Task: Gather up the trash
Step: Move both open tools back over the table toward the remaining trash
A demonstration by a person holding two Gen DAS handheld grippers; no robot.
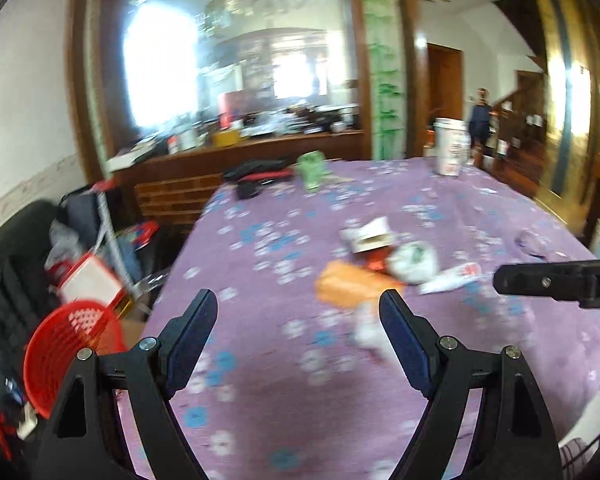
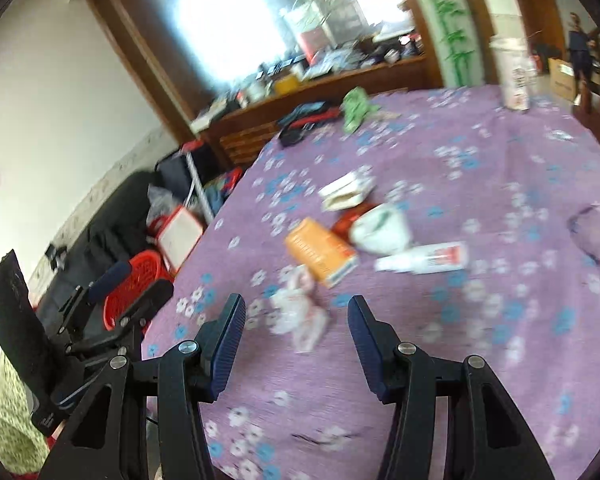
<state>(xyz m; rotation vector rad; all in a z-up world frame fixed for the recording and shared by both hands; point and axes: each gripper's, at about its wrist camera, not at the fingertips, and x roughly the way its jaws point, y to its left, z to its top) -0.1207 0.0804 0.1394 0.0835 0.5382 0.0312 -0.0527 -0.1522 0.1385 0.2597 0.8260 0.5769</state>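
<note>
On the worktop (image 2: pixel 480 360), under a purple floral cloth, the cluster of litter held six pieces: one orange carton (image 2: pixel 320 254), one open white box (image 2: pixel 346 192), one red wrapper (image 2: pixel 346 222), one white crumpled bag (image 2: pixel 382 226), one white tube (image 2: pixel 424 260) and one crumpled white wrapper (image 2: pixel 300 316). At the far edge stood one white tub (image 2: pixel 514 74), one green packet (image 2: pixel 356 108) and one dark bundle (image 2: pixel 308 120). One red basket (image 1: pixel 66 350) sat beside the worktop. Two tongs were present.

Purple tablecloth (image 2: pixel 480 152) with blue-and-white flowers, orange box (image 2: pixel 320 252), red basket (image 1: pixel 70 354), green packet (image 1: pixel 311 170)
</note>
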